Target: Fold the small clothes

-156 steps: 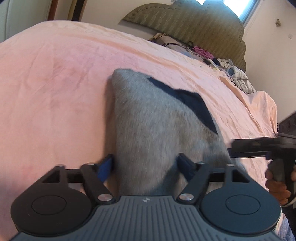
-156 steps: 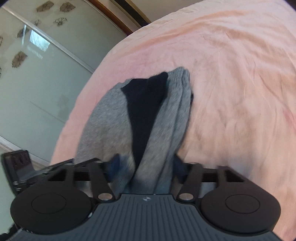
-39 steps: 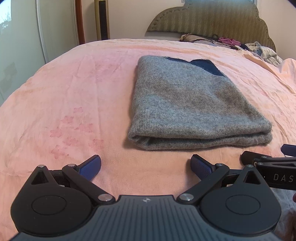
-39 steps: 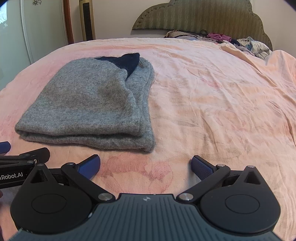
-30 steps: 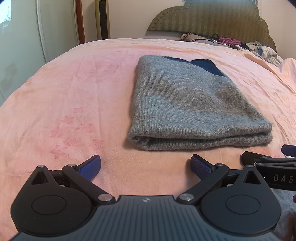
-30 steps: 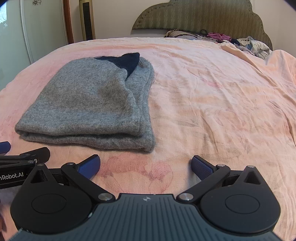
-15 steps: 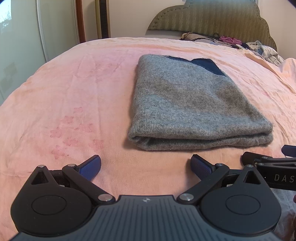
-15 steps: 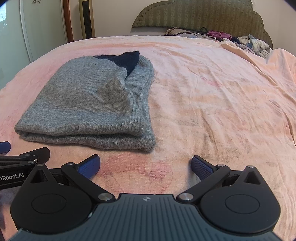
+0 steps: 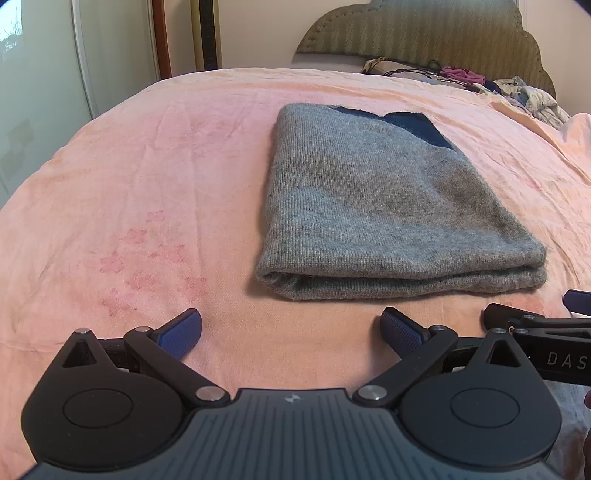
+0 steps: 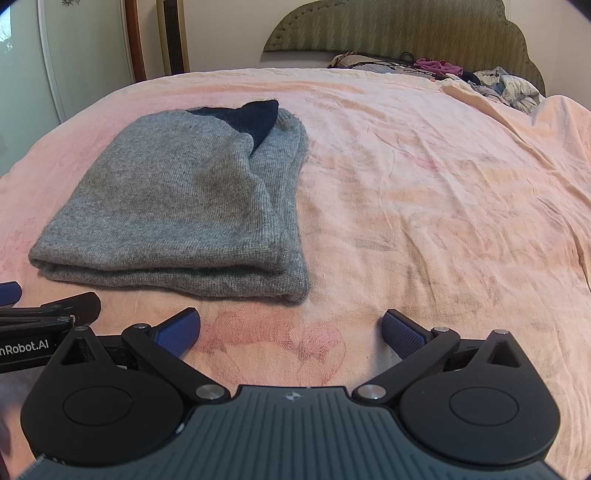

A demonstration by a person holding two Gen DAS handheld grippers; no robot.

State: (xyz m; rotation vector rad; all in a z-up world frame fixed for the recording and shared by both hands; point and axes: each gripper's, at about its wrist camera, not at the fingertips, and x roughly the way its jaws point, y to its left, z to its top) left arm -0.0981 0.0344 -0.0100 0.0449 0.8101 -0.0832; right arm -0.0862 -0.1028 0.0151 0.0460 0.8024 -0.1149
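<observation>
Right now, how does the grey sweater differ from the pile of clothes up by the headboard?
The grey sweater is folded into a neat flat rectangle; the pile of clothes is a loose, crumpled heap. The sweater lies near the grippers, just beyond their open fingers; the pile sits far off against the headboard. The sweater is grey with a navy patch; the pile mixes purple, white and dark pieces. Both rest on the pink bedsheet.
</observation>
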